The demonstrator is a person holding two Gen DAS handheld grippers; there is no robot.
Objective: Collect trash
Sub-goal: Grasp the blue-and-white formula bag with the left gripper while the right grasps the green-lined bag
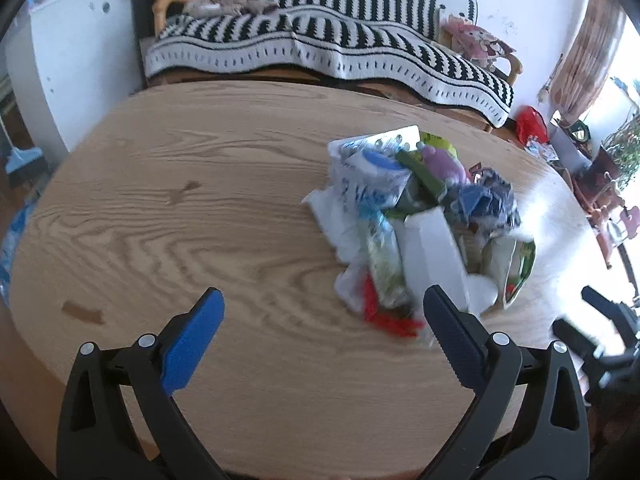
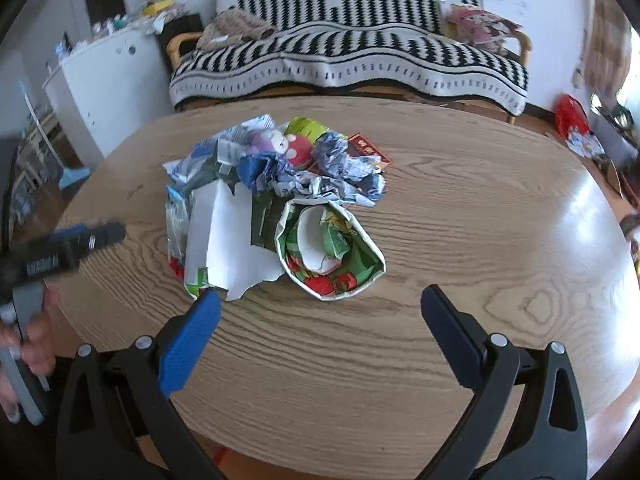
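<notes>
Both my grippers, left gripper (image 1: 322,308) and right gripper (image 2: 320,304), hold their fingers spread wide with nothing between them, above the oval wooden table (image 2: 480,240). Just ahead lies the trash pile (image 2: 276,200): torn white carton (image 2: 224,240), crumpled wrappers, strawberry-printed paper bag (image 2: 332,252).

Oval wooden table (image 2: 460,240), heap of crumpled wrappers and torn cartons (image 2: 276,208) lying on it
</notes>
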